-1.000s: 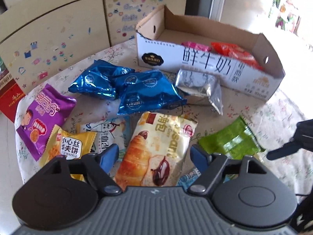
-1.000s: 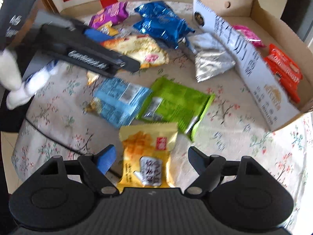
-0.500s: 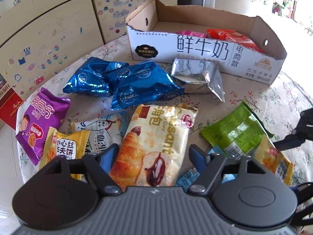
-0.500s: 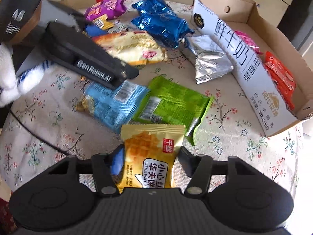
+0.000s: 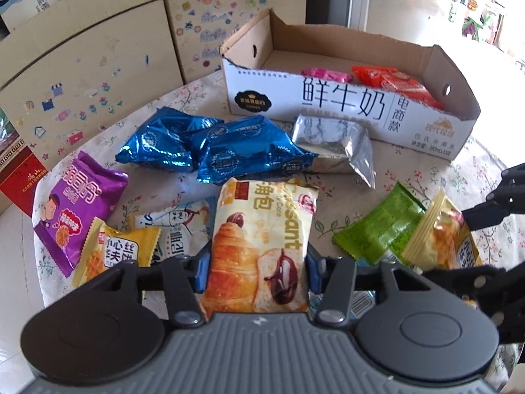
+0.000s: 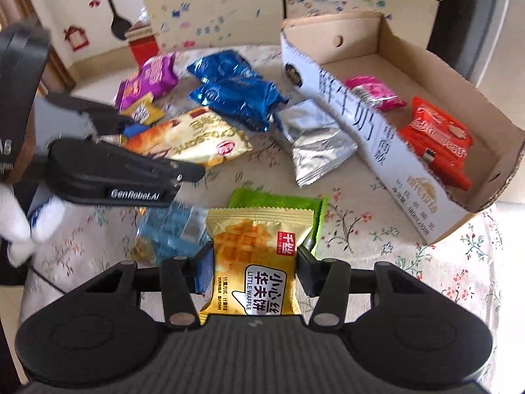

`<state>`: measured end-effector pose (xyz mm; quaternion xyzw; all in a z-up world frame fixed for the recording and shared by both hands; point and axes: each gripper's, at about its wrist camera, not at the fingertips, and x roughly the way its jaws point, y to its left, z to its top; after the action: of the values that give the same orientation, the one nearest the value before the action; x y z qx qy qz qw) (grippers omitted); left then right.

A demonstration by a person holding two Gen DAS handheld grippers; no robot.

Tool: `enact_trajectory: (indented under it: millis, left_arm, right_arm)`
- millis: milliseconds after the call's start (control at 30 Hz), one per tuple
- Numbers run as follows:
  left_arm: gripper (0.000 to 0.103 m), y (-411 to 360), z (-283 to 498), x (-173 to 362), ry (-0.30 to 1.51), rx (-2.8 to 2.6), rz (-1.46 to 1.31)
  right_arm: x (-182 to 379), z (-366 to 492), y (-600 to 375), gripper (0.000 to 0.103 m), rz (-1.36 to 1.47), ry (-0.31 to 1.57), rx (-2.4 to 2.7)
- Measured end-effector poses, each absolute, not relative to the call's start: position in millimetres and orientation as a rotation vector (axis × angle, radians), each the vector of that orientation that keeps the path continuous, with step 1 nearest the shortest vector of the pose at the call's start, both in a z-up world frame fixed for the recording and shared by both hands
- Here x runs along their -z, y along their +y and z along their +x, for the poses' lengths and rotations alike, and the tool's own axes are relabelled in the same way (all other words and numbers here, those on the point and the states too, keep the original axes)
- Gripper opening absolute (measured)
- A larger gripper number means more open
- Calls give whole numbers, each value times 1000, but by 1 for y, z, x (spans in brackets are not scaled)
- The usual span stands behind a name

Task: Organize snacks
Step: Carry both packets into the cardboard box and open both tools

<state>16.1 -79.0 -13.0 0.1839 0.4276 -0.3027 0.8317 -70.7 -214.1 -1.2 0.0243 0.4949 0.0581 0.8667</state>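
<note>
My left gripper [image 5: 256, 269] points down at the floral table, its jaws closing on a cream croissant packet [image 5: 259, 229]. The blue pads press on both of the packet's sides, and it still lies on the cloth. My right gripper [image 6: 251, 269] is shut on a yellow waffle packet [image 6: 252, 252], held a little above the green packet [image 6: 279, 200]. The open cardboard box [image 5: 344, 101] stands at the back right. It holds a pink packet [image 6: 374, 93] and red packets [image 6: 436, 141].
Loose on the table lie two blue packets [image 5: 210, 147], a silver one [image 5: 334, 144], a purple one [image 5: 78, 203], a second yellow waffle packet [image 5: 115, 249], a white one [image 5: 177, 226] and a light blue one [image 6: 167, 233]. A stickered cabinet [image 5: 98, 65] stands behind.
Both grippers have closed from wide open onto their packets. The right one has risen slightly and tilted with the waffle packet. The left one stayed in place.
</note>
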Motion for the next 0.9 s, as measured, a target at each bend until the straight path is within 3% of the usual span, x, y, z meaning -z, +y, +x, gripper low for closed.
enact_trajectory:
  millis: [900]
  left_arm:
    - [52, -70, 20, -30, 773, 581, 247]
  right_arm:
    - [-38, -56, -244, 58, 209, 869, -16]
